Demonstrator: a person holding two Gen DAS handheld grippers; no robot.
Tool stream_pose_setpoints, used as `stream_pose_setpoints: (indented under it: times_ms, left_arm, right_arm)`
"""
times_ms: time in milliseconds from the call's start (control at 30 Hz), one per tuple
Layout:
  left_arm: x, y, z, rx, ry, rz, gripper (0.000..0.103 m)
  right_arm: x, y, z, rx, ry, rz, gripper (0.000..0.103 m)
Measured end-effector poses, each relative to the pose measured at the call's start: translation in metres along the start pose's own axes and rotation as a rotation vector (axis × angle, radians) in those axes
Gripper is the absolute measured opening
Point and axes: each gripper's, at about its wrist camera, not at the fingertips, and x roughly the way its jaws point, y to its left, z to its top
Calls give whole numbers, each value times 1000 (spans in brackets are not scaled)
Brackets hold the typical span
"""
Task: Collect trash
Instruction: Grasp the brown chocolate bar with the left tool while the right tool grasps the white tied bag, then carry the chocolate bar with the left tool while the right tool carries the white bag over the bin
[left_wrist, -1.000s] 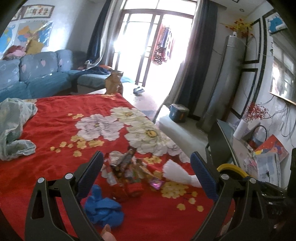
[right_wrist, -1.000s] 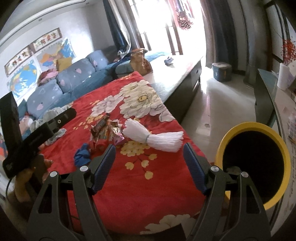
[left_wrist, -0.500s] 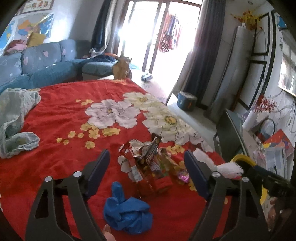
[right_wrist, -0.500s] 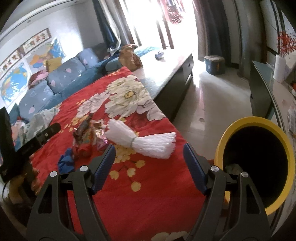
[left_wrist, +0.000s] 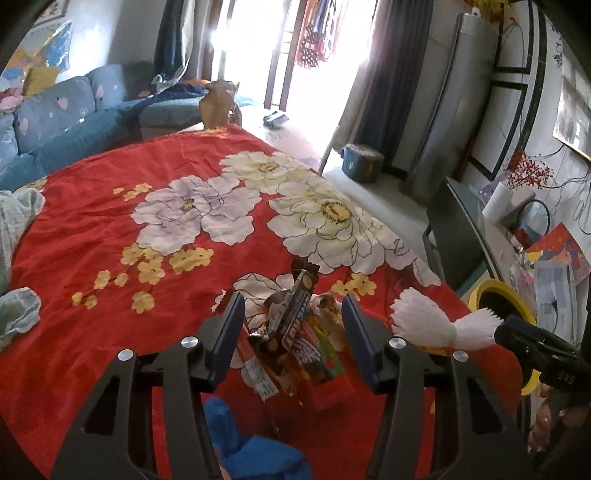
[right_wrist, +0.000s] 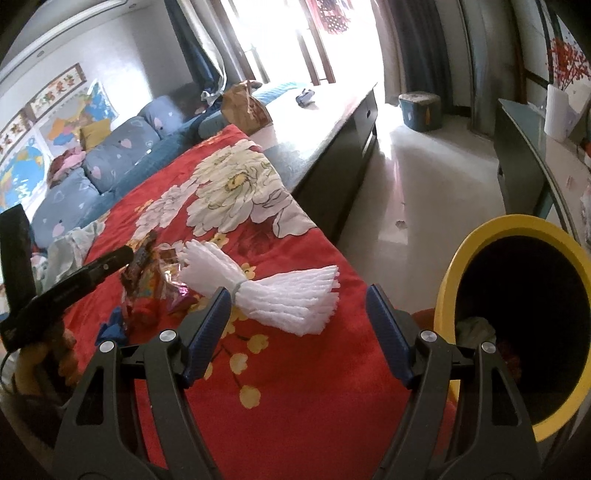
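A heap of snack wrappers (left_wrist: 299, 343) lies on the red flowered blanket (left_wrist: 110, 229). My left gripper (left_wrist: 293, 332) is open, its jaws on either side of the heap, which shows no sign of being squeezed. A blue crumpled cloth (left_wrist: 251, 450) lies just below it. A white foam net bundle (right_wrist: 266, 291) lies on the blanket near its edge; my right gripper (right_wrist: 299, 328) is open and empty right in front of it. A yellow-rimmed black trash bin (right_wrist: 524, 325) stands to the right, with some trash inside.
A pale green cloth (left_wrist: 14, 258) lies at the blanket's left edge. A dark low table (right_wrist: 332, 122) with a brown paper bag (right_wrist: 243, 107) stands beyond. A blue sofa (left_wrist: 55, 122) is at the back left. A glass desk (left_wrist: 480, 251) is on the right.
My left gripper has moved forward and narrowed around the wrapper heap. My right gripper has moved closer to the white foam bundle.
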Motion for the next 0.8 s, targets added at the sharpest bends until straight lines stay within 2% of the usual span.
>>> stream_pose_setpoints:
  times_ms: [200,333,467,567,633,800]
  left_arm:
    - [15,3,-2,-8,40,5,47]
    - [20,5,-4,-11,54,10,39]
    - [20,5,-7,-11,61,11,29]
    - [18,4,-10,-17,66,0,23]
    - [16,4,-12,-19,66,-3,20]
    - [10,3,-16,-29,61,-16,18]
  right_arm:
    - [14,-4,4,13,22,14,67]
    - [22,-5,4,26,52,45,52]
    - [26,-4,-1,28,86,84,28]
    - [25,-2,-4,17,95,97,14]
    - [22,0,-5,9,98,106,10]
    - [14,5,-8,-17,94,118,7]
